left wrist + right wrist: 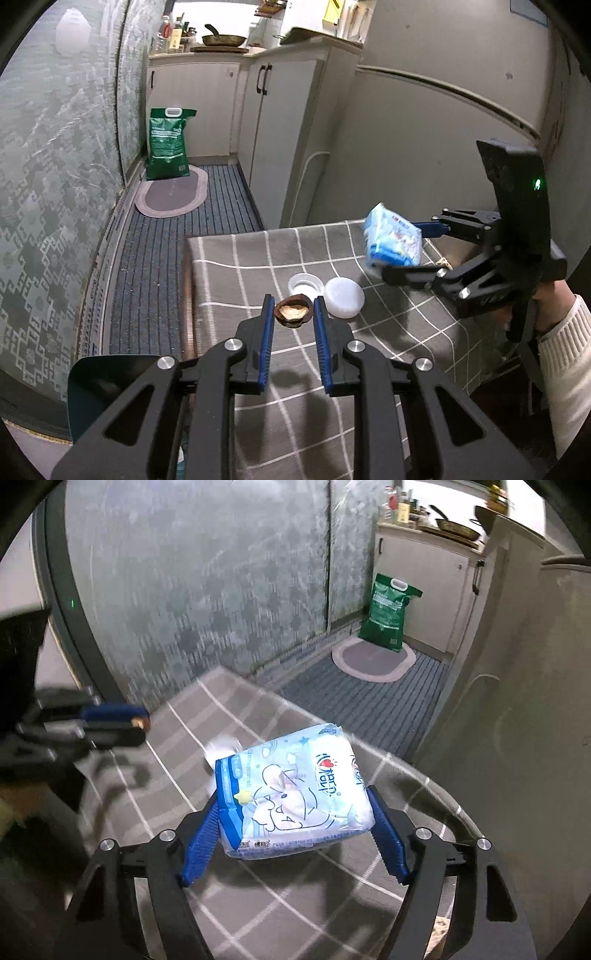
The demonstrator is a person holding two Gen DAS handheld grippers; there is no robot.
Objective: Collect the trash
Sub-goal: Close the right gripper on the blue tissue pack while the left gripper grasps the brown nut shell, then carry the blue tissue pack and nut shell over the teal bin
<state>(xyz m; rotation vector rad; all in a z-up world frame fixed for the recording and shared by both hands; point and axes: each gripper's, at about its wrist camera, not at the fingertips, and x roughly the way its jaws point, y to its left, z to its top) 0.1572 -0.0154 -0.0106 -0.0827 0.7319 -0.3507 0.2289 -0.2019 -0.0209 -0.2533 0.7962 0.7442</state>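
A brown half walnut shell (293, 314) sits pinched between the blue pads of my left gripper (293, 302), which is shut on it just above the grey checked tablecloth (369, 350). In the right wrist view the left gripper (142, 722) is blurred at the left, with the brown shell at its tip. A blue and white pack of tissues (393, 236) hangs clear of the table at the right. My right gripper (293, 797) is shut on the pack (291, 819), with one pad pressed on each side.
A clear plastic cup (303, 285) and a white round lid (343, 297) lie on the cloth just beyond the shell. A green sack (168, 144) and an oval mat (171, 192) are on the striped floor. Cabinets (280, 129) stand behind the table. A dark green container (110, 376) shows at lower left.
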